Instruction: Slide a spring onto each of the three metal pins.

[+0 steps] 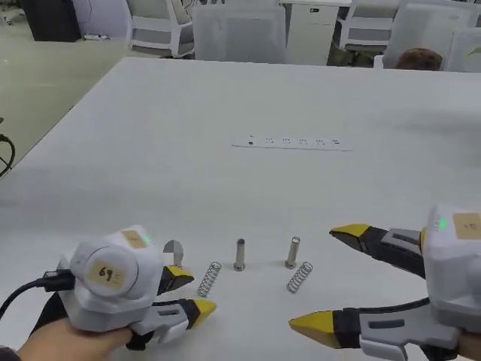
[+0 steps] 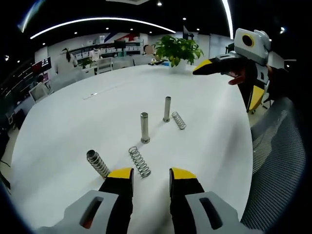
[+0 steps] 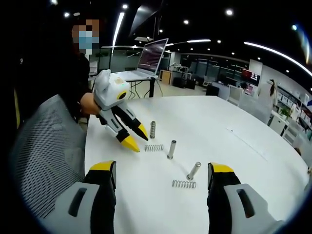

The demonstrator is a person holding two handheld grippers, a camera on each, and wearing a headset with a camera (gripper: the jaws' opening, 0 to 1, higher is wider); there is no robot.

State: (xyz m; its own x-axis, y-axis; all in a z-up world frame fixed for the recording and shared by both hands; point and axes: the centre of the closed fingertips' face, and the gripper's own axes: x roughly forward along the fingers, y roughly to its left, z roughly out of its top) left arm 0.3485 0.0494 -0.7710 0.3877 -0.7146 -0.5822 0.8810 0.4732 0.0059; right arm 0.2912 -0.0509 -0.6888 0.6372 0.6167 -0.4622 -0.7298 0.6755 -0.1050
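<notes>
The left gripper [image 1: 192, 292] hovered low, jaws slightly parted. The right gripper [image 1: 329, 277] hovered opposite, jaws spread wide.

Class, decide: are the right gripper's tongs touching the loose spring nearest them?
Apart. The head view shows bare table between the open tongs of the right gripper and the spring; the right gripper view shows it lying between them, clear of both.

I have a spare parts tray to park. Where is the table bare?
Bare: the wide stretch between the pins and the power strip, and the table beyond the strip. Crowded: the near edge, with pins, loose springs, the left gripper and the right gripper.
</notes>
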